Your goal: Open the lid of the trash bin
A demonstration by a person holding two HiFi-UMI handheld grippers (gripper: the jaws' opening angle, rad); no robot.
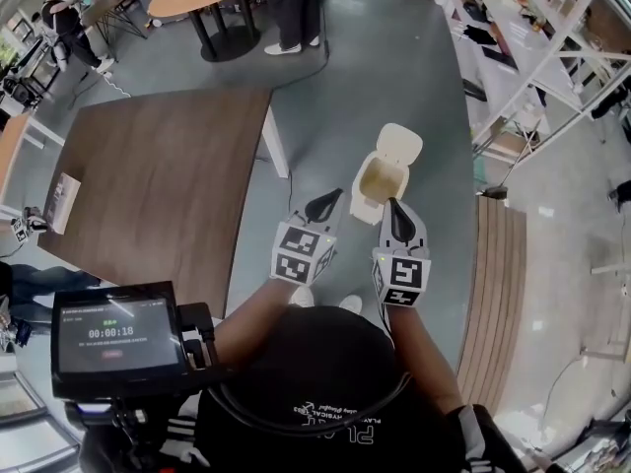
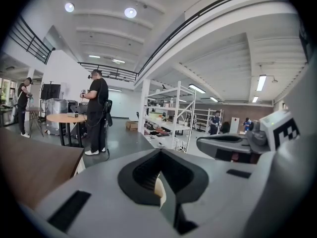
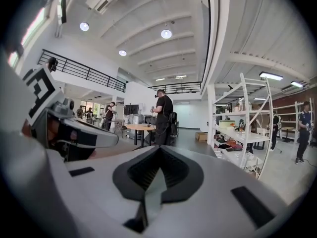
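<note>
at the far left a brown worktop (image 1: 158,185) stands well apart from the action. just right of it the left gripper (image 1: 321,208) is held in the air, near the left side of the trash bin (image 1: 365,208). its fingers (image 2: 143,175) are brought together to a slim slit with nothing gripped; a sliver of cream shows through the slit, most likely the bin beyond.

the bin stands on the grey floor (image 1: 414,67) between the two grippers and a little farther off. its lid (image 1: 399,146) is tipped up and back on the far side, so the mouth lies bare.

the right gripper (image 1: 398,221) hangs at the bin's near right corner. from the head view i cannot tell whether it touches the rim. its fingers (image 3: 173,170) are likewise pressed close and hold nothing.

as i judge it, the opening step is already done and only the finish is left. the next move calls for little: draw both grippers clear toward the near side without knocking the upright lid, which looks light and could fall shut.
</note>
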